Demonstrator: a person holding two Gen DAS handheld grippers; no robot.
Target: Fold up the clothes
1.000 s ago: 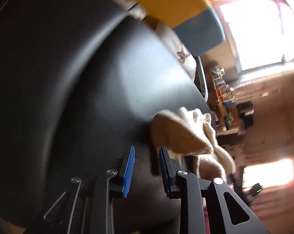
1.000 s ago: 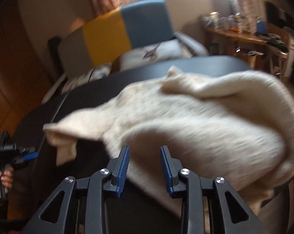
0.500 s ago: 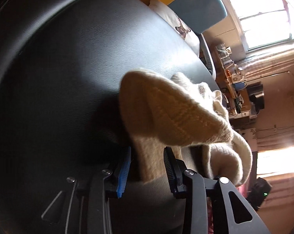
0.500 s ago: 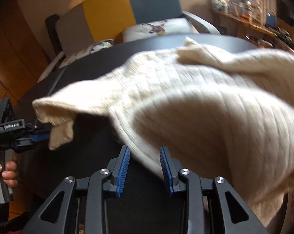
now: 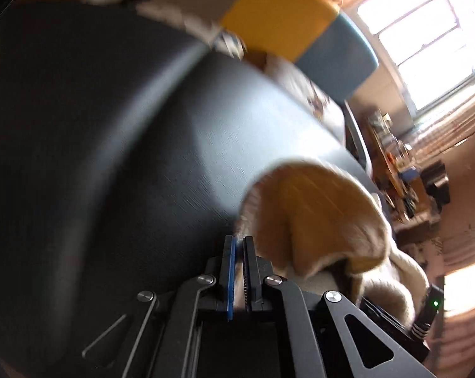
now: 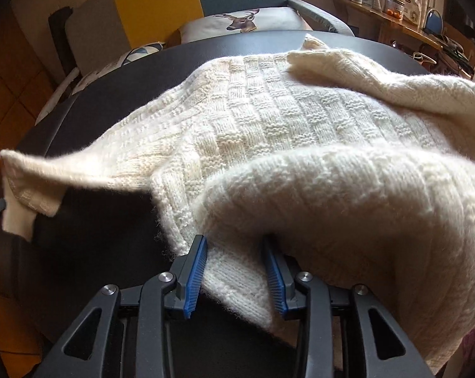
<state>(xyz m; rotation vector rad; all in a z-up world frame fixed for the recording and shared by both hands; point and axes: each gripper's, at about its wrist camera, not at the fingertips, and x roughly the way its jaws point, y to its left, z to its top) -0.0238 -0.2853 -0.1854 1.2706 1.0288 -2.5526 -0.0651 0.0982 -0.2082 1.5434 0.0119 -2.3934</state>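
- A cream knitted sweater [image 6: 300, 132] is spread across the dark desk [image 6: 111, 100], with the near part bunched into a thick fold on the right of the right wrist view.
- One corner of the sweater is drawn out to the left of the main body and is lifted clear of the desk, its end hanging down at the left edge of that view.
- The right gripper [image 6: 235, 271] is seen at the near hem of the sweater; its jaws stand partly apart and have just been opening, with a flap of the hem lying between them and the blue pads not pressed on the knit.
- The left gripper [image 5: 239, 271] is seen with its jaws brought together, having just closed; the edge of the sweater [image 5: 316, 217] meets the jaw tips, but the view is too blurred to tell whether knit is pinched between them.
- Beyond the sweater, behind the far edge of the desk, a cushion with a deer print [image 6: 237, 22] is seen on a yellow and blue chair [image 6: 180, 3].
- To the right of the sweater, a cluttered shelf [image 6: 394, 9] is seen along the wall.
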